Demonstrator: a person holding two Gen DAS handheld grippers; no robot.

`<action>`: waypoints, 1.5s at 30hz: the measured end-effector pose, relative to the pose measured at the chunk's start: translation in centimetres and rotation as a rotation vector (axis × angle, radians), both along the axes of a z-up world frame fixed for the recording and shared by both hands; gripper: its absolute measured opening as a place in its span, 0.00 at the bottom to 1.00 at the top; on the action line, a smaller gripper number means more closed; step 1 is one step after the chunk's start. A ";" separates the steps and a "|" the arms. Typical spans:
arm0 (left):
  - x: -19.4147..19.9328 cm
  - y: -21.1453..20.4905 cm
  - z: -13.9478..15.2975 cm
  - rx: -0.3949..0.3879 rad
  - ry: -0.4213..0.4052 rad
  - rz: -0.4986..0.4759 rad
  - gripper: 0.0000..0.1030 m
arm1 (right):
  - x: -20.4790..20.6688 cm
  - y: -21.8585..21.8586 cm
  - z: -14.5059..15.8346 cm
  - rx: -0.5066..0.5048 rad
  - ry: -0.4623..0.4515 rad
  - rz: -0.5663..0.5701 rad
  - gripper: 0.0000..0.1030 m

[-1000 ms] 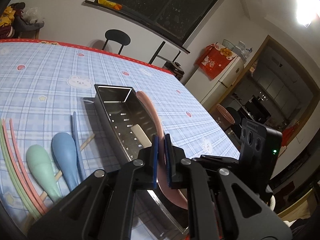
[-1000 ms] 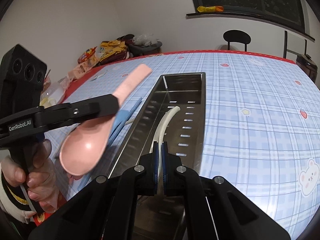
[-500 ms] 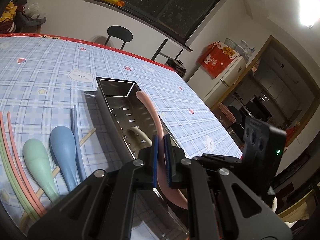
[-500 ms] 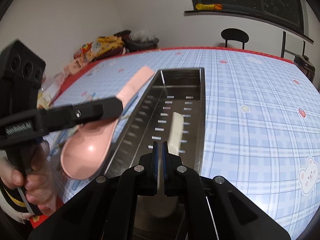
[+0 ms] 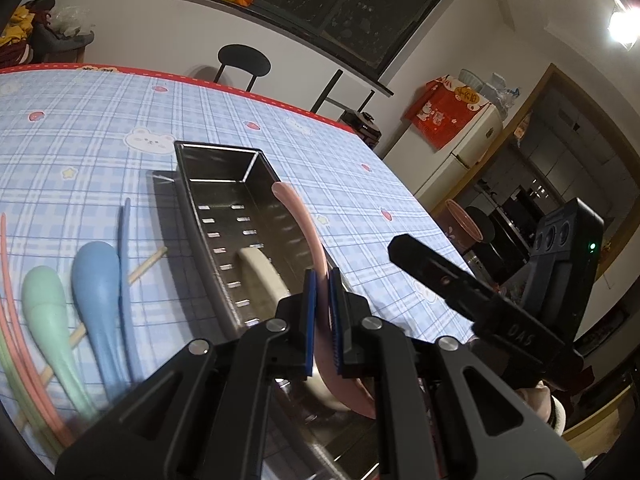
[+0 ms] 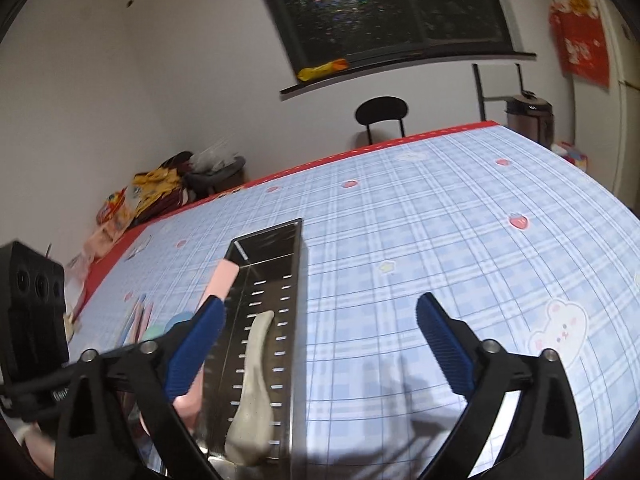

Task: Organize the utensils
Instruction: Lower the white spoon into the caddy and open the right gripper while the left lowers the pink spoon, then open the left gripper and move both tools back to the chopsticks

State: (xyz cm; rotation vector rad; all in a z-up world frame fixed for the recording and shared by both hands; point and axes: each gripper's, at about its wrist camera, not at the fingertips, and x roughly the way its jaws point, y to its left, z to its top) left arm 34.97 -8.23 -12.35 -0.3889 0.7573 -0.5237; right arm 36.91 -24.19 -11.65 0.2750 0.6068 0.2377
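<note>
Pink spoon (image 5: 296,216) bowel hidden, tray (image 5: 224,168) cropped

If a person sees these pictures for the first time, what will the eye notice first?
First, the long perforated steel tray in the middle of the blue checked tablecloth, with a white spoon lying inside. Next, the pink spoon clamped in the left gripper above the tray, while the right gripper, jaws just opened, holds nothing.
</note>
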 end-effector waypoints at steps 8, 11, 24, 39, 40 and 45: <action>0.4 -1.7 -0.7 0.037 0.016 0.005 0.11 | 0.4 -0.8 -0.4 0.057 0.032 -0.032 0.94; 0.4 -2.1 -0.9 0.049 0.019 0.015 0.11 | 0.2 -1.0 -0.5 0.072 0.039 -0.037 0.94; 0.8 -2.7 -1.4 0.088 0.022 0.024 0.16 | 0.1 -1.3 -0.7 0.093 0.063 -0.030 0.94; -1.8 2.0 2.9 0.170 -0.126 0.151 0.93 | 0.3 -1.1 -0.9 0.049 0.042 -0.061 0.94; -2.1 2.6 3.3 0.184 -0.133 0.164 0.93 | 0.4 -1.0 -0.9 0.043 0.040 -0.065 0.94; -3.5 6.2 4.0 0.265 -0.153 0.233 0.94 | 0.3 -1.1 -1.1 0.022 0.027 -0.091 0.94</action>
